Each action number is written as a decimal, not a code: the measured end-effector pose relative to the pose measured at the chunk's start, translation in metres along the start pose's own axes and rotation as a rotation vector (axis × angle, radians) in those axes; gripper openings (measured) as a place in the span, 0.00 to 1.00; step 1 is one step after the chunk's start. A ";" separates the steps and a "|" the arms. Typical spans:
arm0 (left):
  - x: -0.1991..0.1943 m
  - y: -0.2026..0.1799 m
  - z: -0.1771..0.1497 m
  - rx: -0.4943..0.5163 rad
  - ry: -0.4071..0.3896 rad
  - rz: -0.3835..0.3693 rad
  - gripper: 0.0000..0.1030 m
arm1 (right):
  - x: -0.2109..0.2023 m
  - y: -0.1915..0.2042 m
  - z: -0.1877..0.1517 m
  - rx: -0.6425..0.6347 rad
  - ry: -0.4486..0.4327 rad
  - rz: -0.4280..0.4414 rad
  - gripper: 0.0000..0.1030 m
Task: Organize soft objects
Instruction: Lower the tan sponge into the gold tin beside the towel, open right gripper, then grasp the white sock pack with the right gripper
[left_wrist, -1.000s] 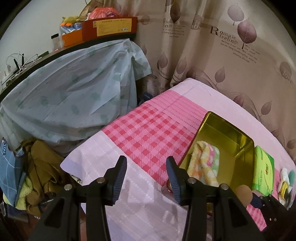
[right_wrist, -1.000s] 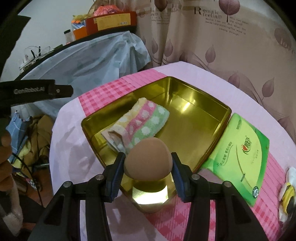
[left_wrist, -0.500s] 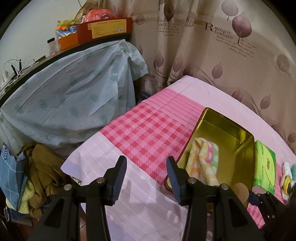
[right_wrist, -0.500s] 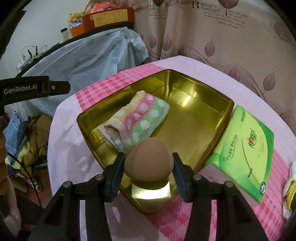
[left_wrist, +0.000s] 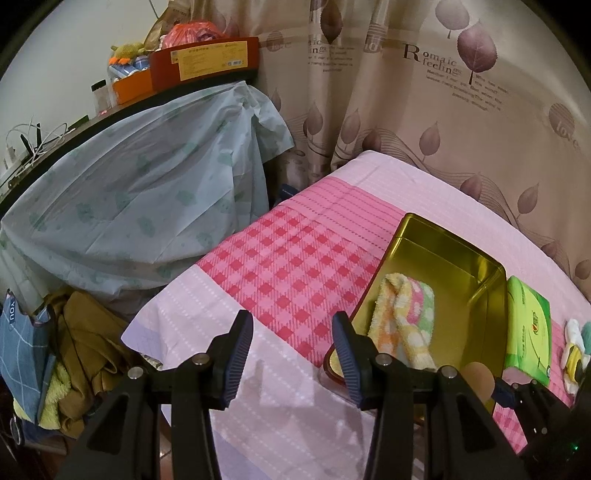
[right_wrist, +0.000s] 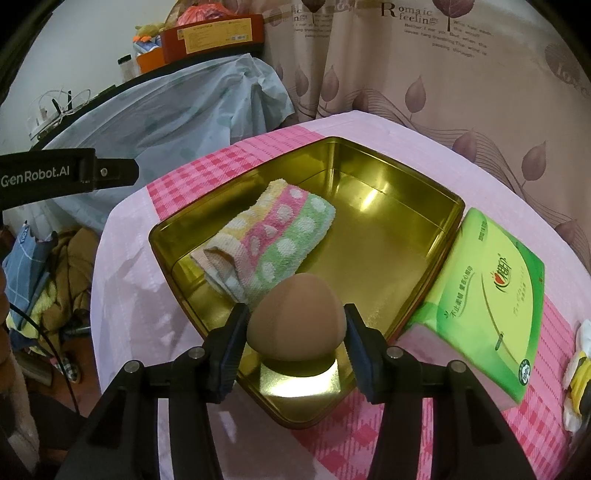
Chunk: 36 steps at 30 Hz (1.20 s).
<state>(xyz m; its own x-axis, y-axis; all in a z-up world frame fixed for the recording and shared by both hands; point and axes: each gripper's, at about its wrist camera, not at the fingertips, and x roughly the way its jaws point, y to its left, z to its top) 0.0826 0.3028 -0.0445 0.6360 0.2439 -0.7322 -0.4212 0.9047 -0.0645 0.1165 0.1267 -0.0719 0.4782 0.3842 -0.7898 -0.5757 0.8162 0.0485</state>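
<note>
Gold-coloured metal tin (right_wrist: 406, 206), open-topped, is set on the pink checked cloth of the bench (left_wrist: 288, 266), directly ahead of and below the right gripper (right_wrist: 295, 325). Tan egg-shaped sponge (right_wrist: 297, 325) is pinched between the two pads of the right gripper, both pads pressing its sides, and is held over the near corner of the tin. Folded towel (right_wrist: 273, 243) in yellow, pink and green bands with white dots is laid inside the tin, just beyond the sponge and toward the left wall. Green tissue pack (right_wrist: 487, 291) is placed outside the tin, touching its right wall, forward and to the right of the right gripper. A small white-and-yellow soft item (right_wrist: 578, 380) is seen at the far right edge, too cut off to identify. Left gripper (left_wrist: 291, 354) is held with jaws spread and nothing between them, over the pale pink part of the cloth; the tin and towel lie ahead to its right. A leaf-printed curtain (left_wrist: 443, 110) hangs beyond the bench, and a pale blue sheet (left_wrist: 147, 192) is draped ahead to the left.
</note>
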 end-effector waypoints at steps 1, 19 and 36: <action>0.001 0.000 0.000 0.001 0.000 0.000 0.44 | 0.000 0.000 0.000 0.001 -0.001 0.000 0.47; 0.001 -0.004 -0.001 0.026 -0.004 0.005 0.44 | -0.039 -0.008 -0.012 0.038 -0.064 0.010 0.62; -0.005 -0.019 -0.008 0.102 -0.029 0.028 0.44 | -0.134 -0.159 -0.097 0.299 -0.125 -0.276 0.62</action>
<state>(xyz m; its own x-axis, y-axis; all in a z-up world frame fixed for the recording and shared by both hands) 0.0825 0.2820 -0.0449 0.6443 0.2782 -0.7124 -0.3718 0.9280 0.0261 0.0797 -0.0965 -0.0332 0.6745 0.1682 -0.7188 -0.2063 0.9779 0.0353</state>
